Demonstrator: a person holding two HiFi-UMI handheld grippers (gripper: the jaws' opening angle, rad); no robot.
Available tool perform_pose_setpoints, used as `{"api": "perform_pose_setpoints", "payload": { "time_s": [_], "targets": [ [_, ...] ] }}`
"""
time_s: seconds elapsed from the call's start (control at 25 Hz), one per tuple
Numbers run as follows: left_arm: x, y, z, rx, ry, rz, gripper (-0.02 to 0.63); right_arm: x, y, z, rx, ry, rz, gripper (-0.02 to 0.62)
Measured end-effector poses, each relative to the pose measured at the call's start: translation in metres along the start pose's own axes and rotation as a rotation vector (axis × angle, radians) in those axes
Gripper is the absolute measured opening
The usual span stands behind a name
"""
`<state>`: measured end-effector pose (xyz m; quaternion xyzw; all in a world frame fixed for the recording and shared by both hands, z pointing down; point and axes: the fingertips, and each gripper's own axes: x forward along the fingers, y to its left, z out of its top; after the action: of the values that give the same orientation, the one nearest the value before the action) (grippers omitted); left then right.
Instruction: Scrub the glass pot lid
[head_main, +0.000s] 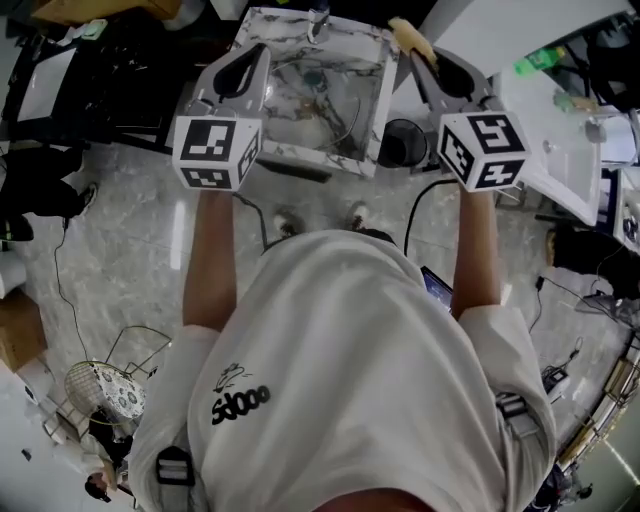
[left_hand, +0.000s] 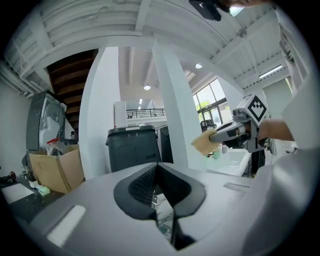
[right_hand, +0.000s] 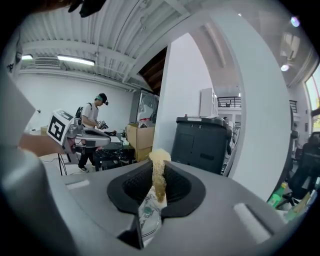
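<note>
- The left gripper (head_main: 243, 62) hangs over the near left corner of the marbled sink (head_main: 377, 112). In its own view its jaws are pressed together with nothing between them (left_hand: 157, 169).
- The right gripper (head_main: 425, 55) is held above the sink's right rim, pinching a yellow sponge (head_main: 410, 38). The sponge stands up thin between the jaws (right_hand: 159, 167), gripped near its lower edge.
- The glass pot lid (head_main: 335, 120) appears to lie in the sink basin, below and between the two grippers. It is clear and faint against the marble pattern, so its exact edge is hard to make out.
- Neither gripper touches the lid, so scrubbing looks not yet under way.
- Risk: with only a narrow part of the sponge pinched, a hard press could fold it or pull it out of the jaws.
- Risk: a loose lid on a smooth basin may skate or spin under the sponge. The left gripper would likely need to open and steady it by the rim or knob.
- Risk: because the lid is hard to see, a gripper could come down on the glass and knock it against the sink wall.
</note>
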<state>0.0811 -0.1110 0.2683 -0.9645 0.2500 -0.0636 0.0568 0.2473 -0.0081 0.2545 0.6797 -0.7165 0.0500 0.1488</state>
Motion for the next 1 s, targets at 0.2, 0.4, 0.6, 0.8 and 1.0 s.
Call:
{"api": "perform_pose_setpoints", "payload": {
  "time_s": [0.2,0.4,0.6,0.8,1.0],
  "targets": [
    [0.012,-0.015,0.025,0.054,-0.035,-0.028,0.011,-0.017,-0.015,0.016,-0.021,-0.051,-0.033,0.049],
    [0.015,-0.018,0.054,0.092,-0.076,-0.039,0.011,-0.031,-0.021,0.036,-0.036,-0.108,-0.044,0.05],
    [0.017,-0.021,0.081,0.14,-0.113,-0.046,0.011,-0.038,-0.022,0.054,-0.042,-0.163,-0.048,0.049],
    [0.017,-0.028,0.091,0.176,-0.125,-0.066,0.011,-0.032,-0.017,0.053,-0.059,-0.143,-0.041,0.048],
    [0.019,-0.026,0.087,0.175,-0.115,-0.072,0.011,-0.025,-0.016,0.051,-0.061,-0.134,-0.028,0.048]
  ]
}}
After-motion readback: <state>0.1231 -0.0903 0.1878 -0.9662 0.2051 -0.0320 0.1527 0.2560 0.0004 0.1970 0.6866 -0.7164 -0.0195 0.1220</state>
